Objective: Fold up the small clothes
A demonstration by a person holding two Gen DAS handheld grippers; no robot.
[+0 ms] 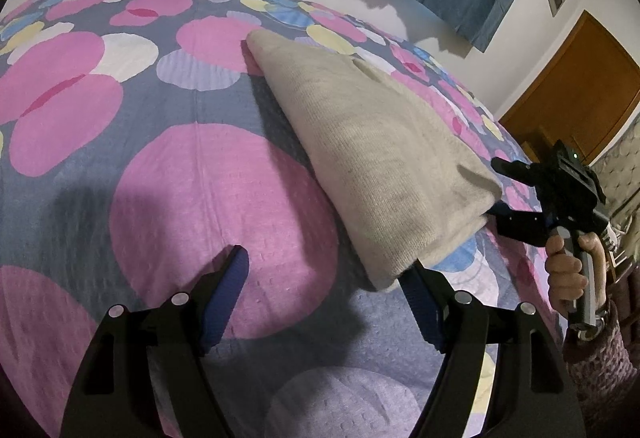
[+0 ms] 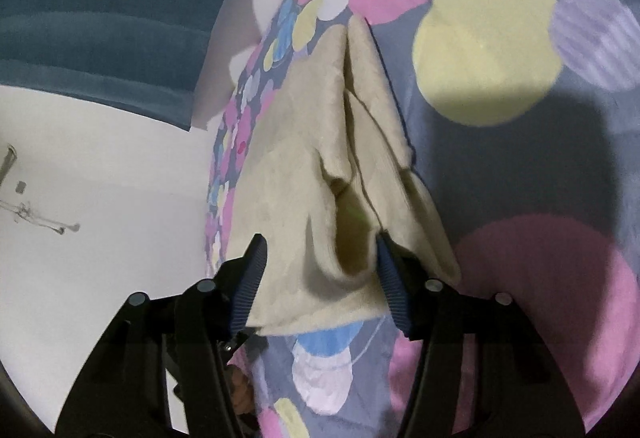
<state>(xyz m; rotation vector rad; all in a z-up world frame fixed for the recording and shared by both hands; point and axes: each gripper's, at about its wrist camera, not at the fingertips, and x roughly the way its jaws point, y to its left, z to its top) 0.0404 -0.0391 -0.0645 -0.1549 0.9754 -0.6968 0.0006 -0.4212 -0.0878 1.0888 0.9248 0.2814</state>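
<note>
Beige garment bunched between right hand-held gripper's half-open jaws, grip unclear.

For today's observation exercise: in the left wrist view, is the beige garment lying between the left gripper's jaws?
No: the beige garment lies past the right-hand finger, and only bedspread shows between the jaws.

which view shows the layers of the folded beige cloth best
The right wrist view: the beige cloth faces the camera edge-on between the right gripper fingers, its folds gaping. The left wrist view shows only its smooth top surface.
</note>
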